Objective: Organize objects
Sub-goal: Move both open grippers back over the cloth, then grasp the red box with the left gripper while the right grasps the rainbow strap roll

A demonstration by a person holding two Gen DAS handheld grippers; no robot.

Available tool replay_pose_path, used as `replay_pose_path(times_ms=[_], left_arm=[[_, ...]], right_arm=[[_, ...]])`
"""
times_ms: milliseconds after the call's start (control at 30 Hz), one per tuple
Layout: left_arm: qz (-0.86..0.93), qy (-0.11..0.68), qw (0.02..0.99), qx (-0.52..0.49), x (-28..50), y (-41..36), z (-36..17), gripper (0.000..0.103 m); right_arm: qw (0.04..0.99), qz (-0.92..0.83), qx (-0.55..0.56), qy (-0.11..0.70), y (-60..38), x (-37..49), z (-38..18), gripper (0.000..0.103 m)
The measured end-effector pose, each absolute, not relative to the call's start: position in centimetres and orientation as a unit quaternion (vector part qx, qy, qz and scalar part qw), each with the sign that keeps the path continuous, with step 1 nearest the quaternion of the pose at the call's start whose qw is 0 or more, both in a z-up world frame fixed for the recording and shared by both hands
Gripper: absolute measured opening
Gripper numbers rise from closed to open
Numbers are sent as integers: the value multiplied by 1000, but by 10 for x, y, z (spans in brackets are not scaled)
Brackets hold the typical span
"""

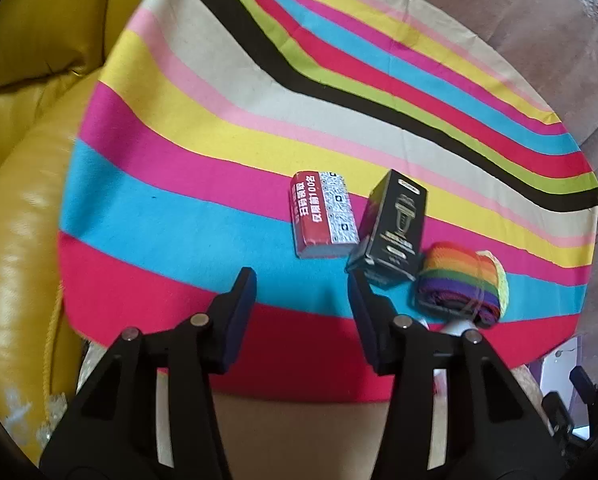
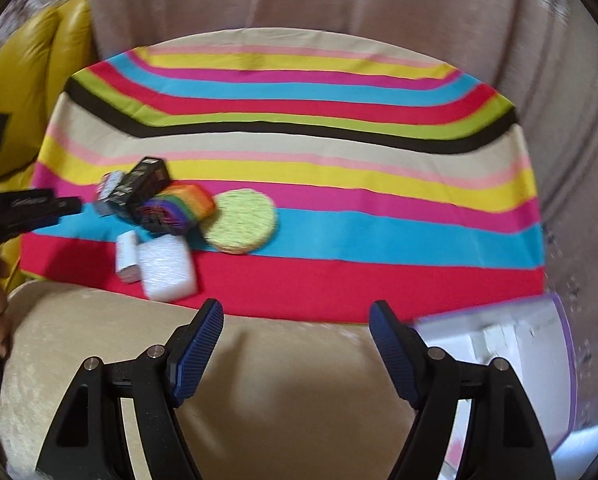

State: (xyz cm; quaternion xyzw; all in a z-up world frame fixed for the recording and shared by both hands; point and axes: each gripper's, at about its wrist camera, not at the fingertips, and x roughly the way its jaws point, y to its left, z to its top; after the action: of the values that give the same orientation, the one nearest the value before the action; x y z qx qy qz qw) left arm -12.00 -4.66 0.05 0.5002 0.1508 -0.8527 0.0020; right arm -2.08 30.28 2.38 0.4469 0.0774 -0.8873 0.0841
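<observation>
Striped cloth (image 1: 219, 152) lies under my left gripper (image 1: 301, 280), jaws spread and empty. Just ahead, red packet (image 1: 324, 216) touches black box (image 1: 393, 226), so closing carelessly could knock the box. My right gripper (image 2: 297, 312) is spread too.

Striped cloth (image 2: 339, 136) over beige cushion (image 2: 279, 380), yellow leather sofa (image 1: 23, 184) beside, pinkish-grey curtain (image 2: 299, 0) behind.

Blurred in right wrist view: black box (image 2: 145, 184) print unreadable. Yellow round pad (image 1: 495, 276) mostly hidden behind rainbow pouch (image 1: 459, 280). White container (image 2: 511, 344) cut off by picture's edge.
</observation>
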Motion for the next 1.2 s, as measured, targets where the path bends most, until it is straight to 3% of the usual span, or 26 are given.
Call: replay_pose_path(times_ms=[367, 667, 733, 800, 867, 1200], left_arm=[[-843, 151, -2, 516, -161, -40, -8, 49], [-828, 148, -8, 541, -175, -31, -24, 51], [-831, 149, -8, 536, -171, -32, -22, 48], [-834, 156, -5, 530, -167, -35, -22, 37], [-836, 168, -2, 522, -163, -40, -23, 32], [-850, 203, -11, 486, -147, -50, -19, 31]], right_arm=[[144, -875, 449, 111, 263, -49, 22, 76], [181, -865, 447, 140, 239, -74, 20, 83], [191, -861, 448, 145, 233, -81, 18, 83], [196, -856, 451, 158, 225, -90, 14, 83], [205, -851, 451, 173, 215, -98, 10, 83], [260, -809, 446, 283, 179, -120, -15, 83]])
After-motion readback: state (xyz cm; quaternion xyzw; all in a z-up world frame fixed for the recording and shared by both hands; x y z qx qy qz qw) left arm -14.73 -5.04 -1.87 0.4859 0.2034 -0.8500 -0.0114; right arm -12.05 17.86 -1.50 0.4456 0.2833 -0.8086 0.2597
